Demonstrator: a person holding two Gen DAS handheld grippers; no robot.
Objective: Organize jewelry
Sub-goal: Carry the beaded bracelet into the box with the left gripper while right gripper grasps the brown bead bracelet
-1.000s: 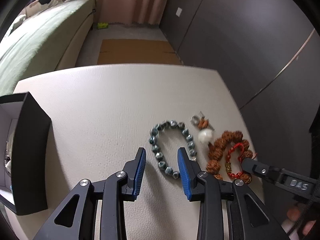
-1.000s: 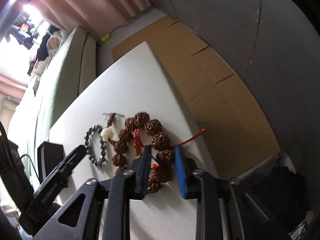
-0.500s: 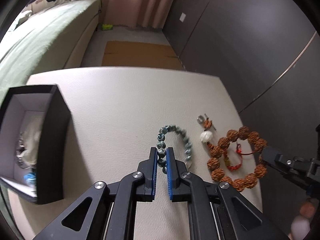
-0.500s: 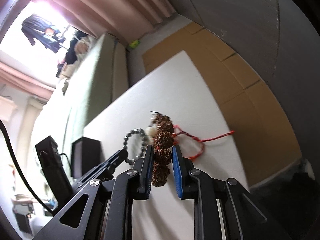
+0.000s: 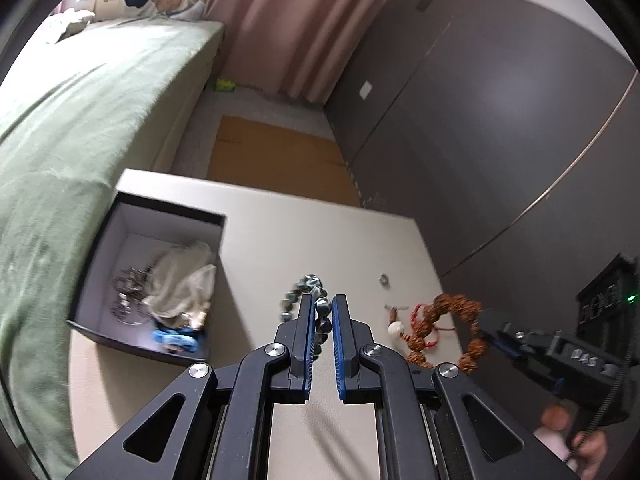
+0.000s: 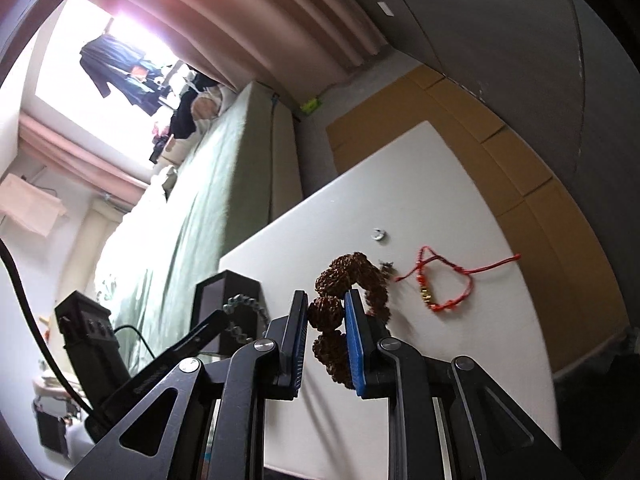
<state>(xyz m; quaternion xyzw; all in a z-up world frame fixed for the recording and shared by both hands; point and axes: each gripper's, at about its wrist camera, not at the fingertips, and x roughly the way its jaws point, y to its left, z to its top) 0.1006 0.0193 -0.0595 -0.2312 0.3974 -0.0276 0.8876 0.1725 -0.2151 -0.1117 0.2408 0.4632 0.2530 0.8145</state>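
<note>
A home bedroom: green-covered bed (image 5: 80, 128), pink curtains (image 5: 288, 20), clothes (image 6: 108, 64) hanging at the window.

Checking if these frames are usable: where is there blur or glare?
Left wrist view: the bed and the box are smeared, while the left gripper and its green beads stay fairly sharp. Right wrist view: the window is blown out; the brown beads in the right gripper are sharp.

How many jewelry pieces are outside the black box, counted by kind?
Beaded bracelets: 2, grey-green bracelet in the left gripper, brown seed bracelet in the right gripper.
Red cord bracelets: 1.
Small silver rings: 1.
Small metal pins: 1.
Total: 5.
</note>
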